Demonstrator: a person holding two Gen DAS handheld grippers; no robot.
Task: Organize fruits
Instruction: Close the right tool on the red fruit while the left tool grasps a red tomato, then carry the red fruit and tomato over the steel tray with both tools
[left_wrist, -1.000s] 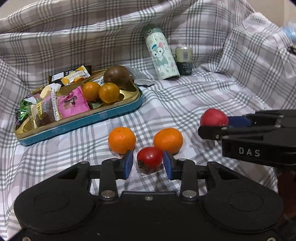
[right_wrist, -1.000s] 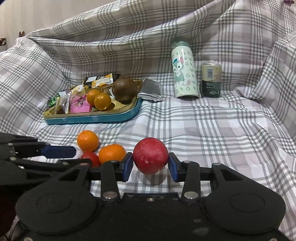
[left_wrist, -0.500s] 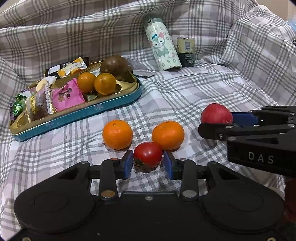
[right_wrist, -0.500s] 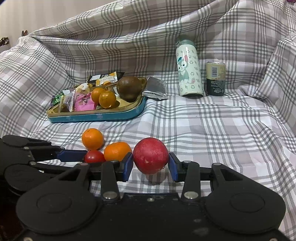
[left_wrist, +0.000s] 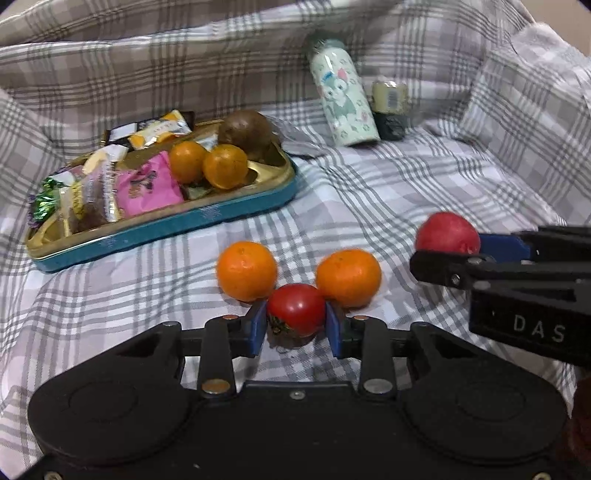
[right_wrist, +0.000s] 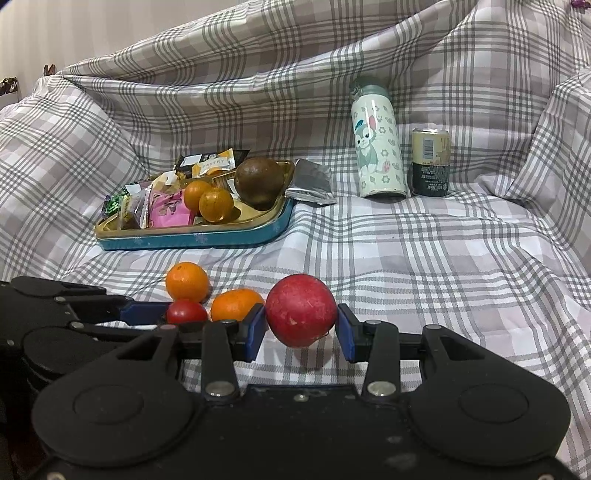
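My left claw (left_wrist: 296, 325) is closed on the small red tomato (left_wrist: 296, 309), both blue pads touching its sides. A second ago the pads stood a little apart from it, so the grasp is now made. The tomato rests low on the checked cloth (left_wrist: 406, 192), just in front of two loose oranges (left_wrist: 246, 270).

My right claw (right_wrist: 301, 328) grips the bigger red fruit (right_wrist: 301, 309), as it did before, and this fruit now seems a little higher above the cloth.

I judge both fruits are ready to be carried to the blue tin tray (right_wrist: 192, 240), which already has two oranges, a brown fruit and snack packets. The view from my left claw is blurred, so it is moving.
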